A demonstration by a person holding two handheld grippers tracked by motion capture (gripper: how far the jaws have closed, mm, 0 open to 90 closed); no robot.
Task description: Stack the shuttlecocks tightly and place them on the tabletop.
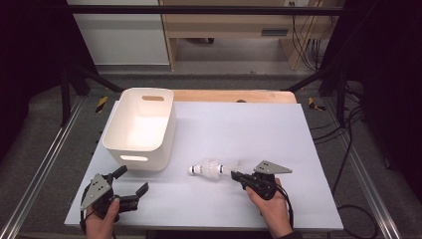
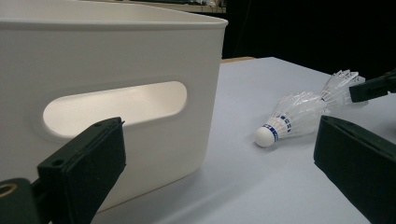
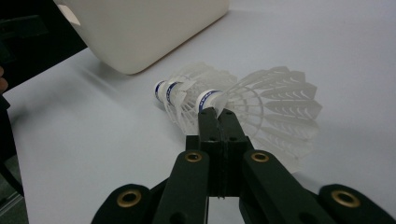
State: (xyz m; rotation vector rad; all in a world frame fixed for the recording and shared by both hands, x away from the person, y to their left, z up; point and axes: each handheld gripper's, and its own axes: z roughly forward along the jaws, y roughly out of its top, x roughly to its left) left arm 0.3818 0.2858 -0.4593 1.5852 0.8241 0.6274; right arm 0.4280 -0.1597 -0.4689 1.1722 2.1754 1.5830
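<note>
Three white shuttlecocks [image 1: 213, 169] lie nested in a row on the white table top, corks pointing toward the bin. My right gripper [image 1: 235, 175] is shut, its tips pinched on the feather skirt of the rear shuttlecock [image 3: 275, 107]; in the right gripper view the right gripper [image 3: 217, 113] has its jaws pressed together just behind that shuttlecock's blue-banded cork. My left gripper [image 1: 132, 180] stands open near the front left corner, with nothing between its jaws. In the left gripper view the left gripper [image 2: 219, 158] faces the bin's handle slot, and the front shuttlecock [image 2: 292, 116] lies to the right.
A white plastic bin [image 1: 141, 127] with handle slots stands on the left half of the table [image 1: 249, 124]; its inside looks bare. A wooden strip runs along the table's far edge. Metal rails flank both sides, and cables lie on the floor at the right.
</note>
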